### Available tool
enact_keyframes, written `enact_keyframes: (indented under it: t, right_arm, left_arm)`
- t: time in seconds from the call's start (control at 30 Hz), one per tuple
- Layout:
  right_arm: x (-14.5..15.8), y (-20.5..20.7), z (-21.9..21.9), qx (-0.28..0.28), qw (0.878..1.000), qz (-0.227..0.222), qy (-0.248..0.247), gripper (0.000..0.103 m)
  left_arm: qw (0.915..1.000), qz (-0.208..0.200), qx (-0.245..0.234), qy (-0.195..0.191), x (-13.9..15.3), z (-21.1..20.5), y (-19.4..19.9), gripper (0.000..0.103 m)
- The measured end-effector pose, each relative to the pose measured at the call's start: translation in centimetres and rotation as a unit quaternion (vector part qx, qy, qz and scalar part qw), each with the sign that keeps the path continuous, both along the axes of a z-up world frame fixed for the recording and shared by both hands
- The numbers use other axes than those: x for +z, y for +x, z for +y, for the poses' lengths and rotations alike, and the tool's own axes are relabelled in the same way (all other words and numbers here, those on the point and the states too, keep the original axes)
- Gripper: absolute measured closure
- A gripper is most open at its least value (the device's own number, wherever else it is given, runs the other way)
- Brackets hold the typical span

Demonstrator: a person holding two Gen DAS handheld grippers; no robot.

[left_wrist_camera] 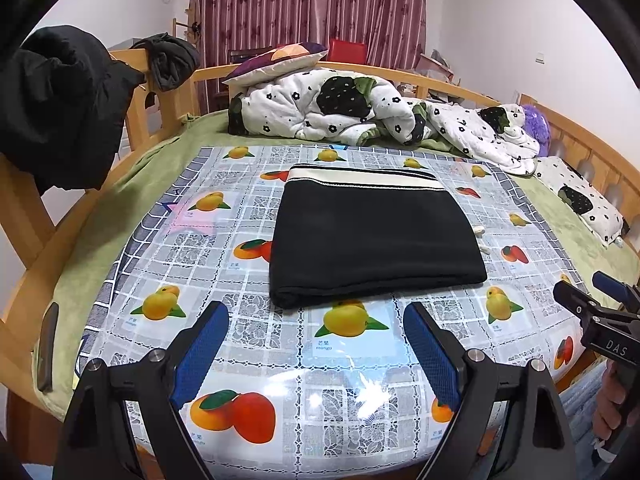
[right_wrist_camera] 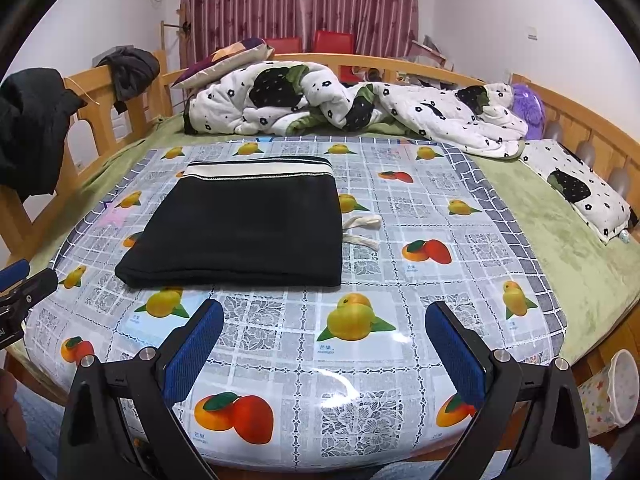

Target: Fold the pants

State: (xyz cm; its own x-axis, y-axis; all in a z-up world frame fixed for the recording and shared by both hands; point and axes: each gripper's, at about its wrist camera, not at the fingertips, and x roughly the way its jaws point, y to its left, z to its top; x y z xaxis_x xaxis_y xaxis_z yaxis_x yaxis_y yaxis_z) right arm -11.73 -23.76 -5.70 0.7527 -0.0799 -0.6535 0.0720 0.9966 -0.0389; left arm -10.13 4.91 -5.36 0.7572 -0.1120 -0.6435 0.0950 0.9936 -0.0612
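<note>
The black pants (left_wrist_camera: 376, 236) lie folded in a flat rectangle on the fruit-print plastic cloth (left_wrist_camera: 352, 364), with the cream waistband at the far edge. They also show in the right wrist view (right_wrist_camera: 244, 232), where two cream drawstring ends (right_wrist_camera: 362, 230) stick out at the right side. My left gripper (left_wrist_camera: 316, 344) is open and empty, held above the cloth just in front of the pants. My right gripper (right_wrist_camera: 324, 344) is open and empty, in front of and right of the pants; it also shows at the left wrist view's right edge (left_wrist_camera: 588, 304).
A crumpled white floral quilt (left_wrist_camera: 340, 108) and a pillow (left_wrist_camera: 276, 60) lie at the far end of the bed. Wooden rails (left_wrist_camera: 148, 104) ring the bed, with dark clothes (left_wrist_camera: 60, 104) hung on the left. A small bin (right_wrist_camera: 612, 392) stands on the floor at the right.
</note>
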Motion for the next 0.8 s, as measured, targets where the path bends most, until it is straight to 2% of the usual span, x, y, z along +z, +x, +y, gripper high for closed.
enact_keyframes:
  t: [0.8]
  right_arm:
    - [-0.29, -0.01, 0.01, 0.000, 1.000, 0.000, -0.005, 0.004]
  left_arm:
    - [1.0000, -0.004, 0.002, 0.002, 0.11, 0.41, -0.20, 0.014]
